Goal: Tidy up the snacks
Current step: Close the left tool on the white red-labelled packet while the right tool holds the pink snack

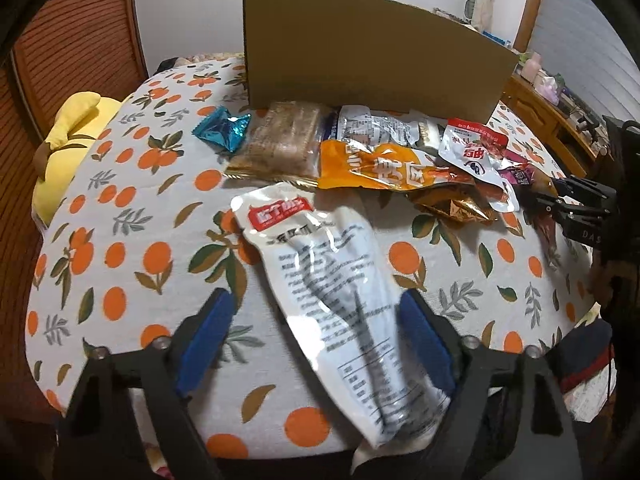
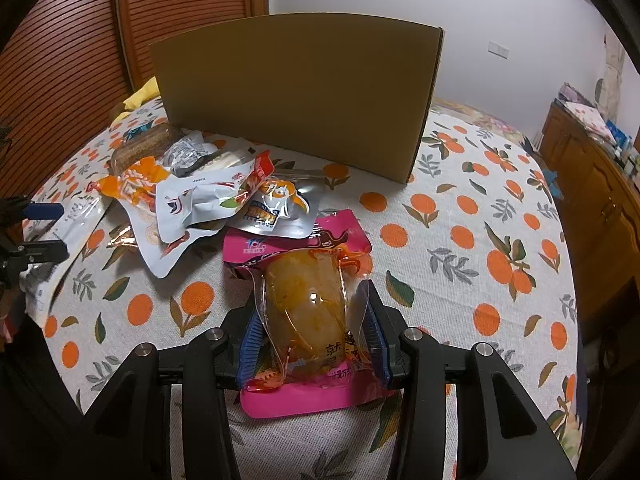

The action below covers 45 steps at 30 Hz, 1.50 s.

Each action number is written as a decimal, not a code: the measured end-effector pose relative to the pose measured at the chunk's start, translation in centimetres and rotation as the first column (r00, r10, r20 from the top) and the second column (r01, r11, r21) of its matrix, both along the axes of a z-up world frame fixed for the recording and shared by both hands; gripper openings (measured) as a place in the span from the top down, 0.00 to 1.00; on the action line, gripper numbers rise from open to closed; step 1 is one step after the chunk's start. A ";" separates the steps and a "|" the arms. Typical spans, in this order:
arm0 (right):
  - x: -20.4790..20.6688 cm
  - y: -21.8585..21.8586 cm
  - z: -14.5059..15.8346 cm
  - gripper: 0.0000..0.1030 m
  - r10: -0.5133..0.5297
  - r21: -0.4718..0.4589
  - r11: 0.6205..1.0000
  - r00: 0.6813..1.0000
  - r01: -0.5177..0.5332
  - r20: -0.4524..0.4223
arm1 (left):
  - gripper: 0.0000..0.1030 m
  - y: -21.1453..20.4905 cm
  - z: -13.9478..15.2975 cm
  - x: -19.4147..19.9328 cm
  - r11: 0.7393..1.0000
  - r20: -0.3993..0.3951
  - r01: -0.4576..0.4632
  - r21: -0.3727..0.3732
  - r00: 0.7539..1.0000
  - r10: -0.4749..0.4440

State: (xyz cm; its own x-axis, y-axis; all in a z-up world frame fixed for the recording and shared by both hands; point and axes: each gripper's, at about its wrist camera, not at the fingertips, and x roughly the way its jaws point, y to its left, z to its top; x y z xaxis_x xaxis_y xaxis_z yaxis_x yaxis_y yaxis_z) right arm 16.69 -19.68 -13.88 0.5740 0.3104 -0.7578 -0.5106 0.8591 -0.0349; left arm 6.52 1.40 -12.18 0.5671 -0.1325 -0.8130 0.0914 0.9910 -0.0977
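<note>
A long white snack packet [image 1: 332,280] with a red label lies on the orange-print tablecloth [image 1: 132,216]. My left gripper [image 1: 316,338] is open around its lower half; the right blue pad is at the packet's edge and the left pad stands well apart. My right gripper [image 2: 312,338] is shut on a clear packet of yellow-orange food [image 2: 306,300], which overlaps a pink packet [image 2: 296,240]. A pile of snacks [image 1: 372,168] lies in front of the upright cardboard box [image 1: 368,52]. From the right wrist view the pile [image 2: 200,200] sits left of the box [image 2: 296,92].
A yellow plush toy [image 1: 68,136] lies at the table's far left edge. A blue foil wrapper [image 1: 224,128] and a brown biscuit pack [image 1: 280,140] sit near the box. A wooden louvred door [image 2: 60,60] stands behind, and a wooden cabinet [image 2: 592,184] stands to the right.
</note>
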 end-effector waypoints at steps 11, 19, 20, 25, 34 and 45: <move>0.0 0.0 0.0 0.57 0.000 0.002 1.000 1.000 0.000 0.000 | 0.37 -2.5 -0.1 0.6 0.996 0.024 0.056 0.075 0.998 -0.058; 0.0 0.0 0.0 0.57 -0.001 0.002 1.000 1.000 0.001 -0.001 | 0.51 -1.9 0.6 0.2 0.994 0.054 0.094 0.057 0.994 -0.097; 0.0 -0.1 0.0 0.57 -0.003 0.001 1.000 1.000 0.003 -0.001 | 0.51 -1.8 0.7 0.2 0.994 0.055 0.093 0.051 0.994 -0.096; -0.5 -0.5 0.3 0.62 -0.040 -0.032 0.999 0.999 0.040 0.013 | 0.53 -1.1 0.9 0.3 0.995 0.062 0.095 0.021 0.994 -0.096; -1.8 -2.4 1.2 0.63 -0.098 -0.050 0.994 0.994 0.101 0.054 | 0.58 0.3 1.6 0.4 0.996 0.083 0.082 -0.018 0.993 -0.081; -2.7 -1.2 2.5 0.63 -0.076 -0.064 0.995 0.992 0.083 0.102 | 0.56 0.0 1.4 1.0 0.995 0.068 0.095 -0.017 0.993 -0.094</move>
